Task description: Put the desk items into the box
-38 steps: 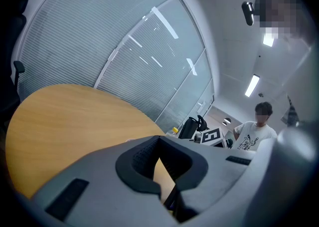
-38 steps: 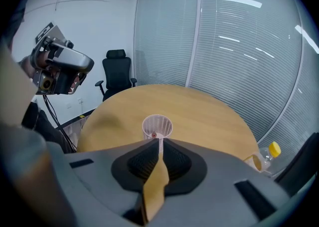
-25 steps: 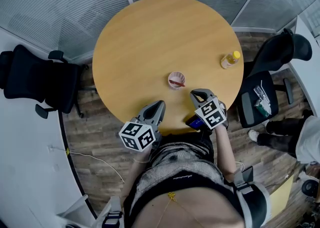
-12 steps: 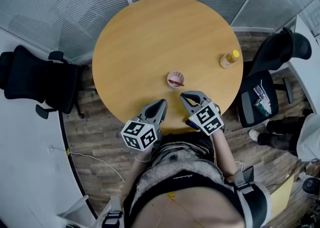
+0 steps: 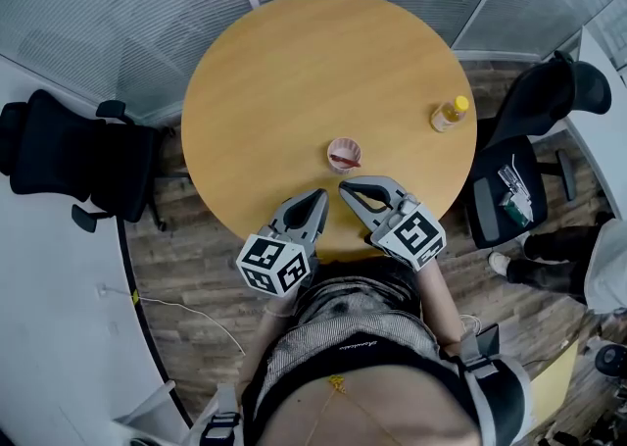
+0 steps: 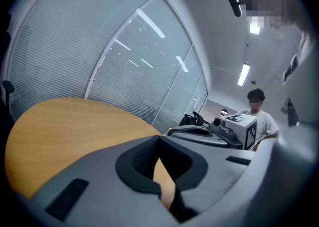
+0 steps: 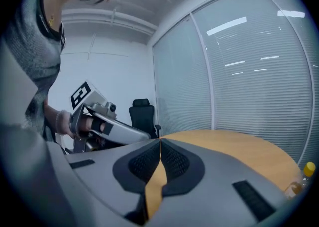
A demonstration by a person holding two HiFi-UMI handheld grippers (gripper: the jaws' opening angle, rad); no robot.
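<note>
Swung leftward, right gripper [image 5: 345, 188] nears the cup [image 5: 345, 155]; it and left gripper [image 5: 317, 201] are closed, empty. Cup looks light: pinch its rim.

Bright even ceiling light, soft shadows, strong fisheye distortion, dark vignetted corners, near parts blurred

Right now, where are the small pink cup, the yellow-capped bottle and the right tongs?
pink cup [image 5: 346, 144], head view, its far rim.
yellow-capped bottle [image 5: 449, 118], head view, its body.
right tongs [image 5: 342, 186], head view, the closed tips.
</note>
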